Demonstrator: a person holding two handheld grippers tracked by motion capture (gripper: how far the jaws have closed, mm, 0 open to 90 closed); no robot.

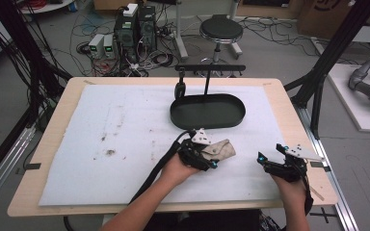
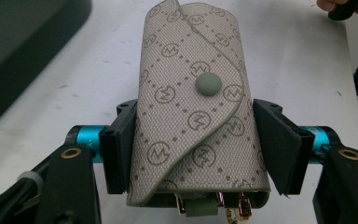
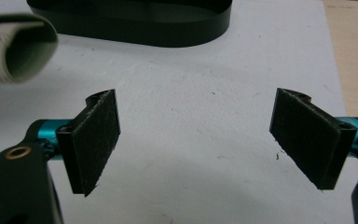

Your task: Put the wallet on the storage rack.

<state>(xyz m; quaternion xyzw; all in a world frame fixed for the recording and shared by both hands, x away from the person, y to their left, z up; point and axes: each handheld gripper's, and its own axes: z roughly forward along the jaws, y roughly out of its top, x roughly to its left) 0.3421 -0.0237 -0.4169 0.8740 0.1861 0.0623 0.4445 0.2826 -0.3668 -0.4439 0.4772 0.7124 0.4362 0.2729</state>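
Left gripper view: my left gripper is clamped on one key pouch, a beige monogram-printed case with its curved flap fastened by a single grey snap, gold hooks at its near end. It sits above the white mat on the bench, near one black oval tray. My right gripper gapes wide, empty.

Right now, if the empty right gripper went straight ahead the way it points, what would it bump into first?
Probably the black oval tray. The right gripper points over bare white mat toward its wall, though the depth is hard to judge.
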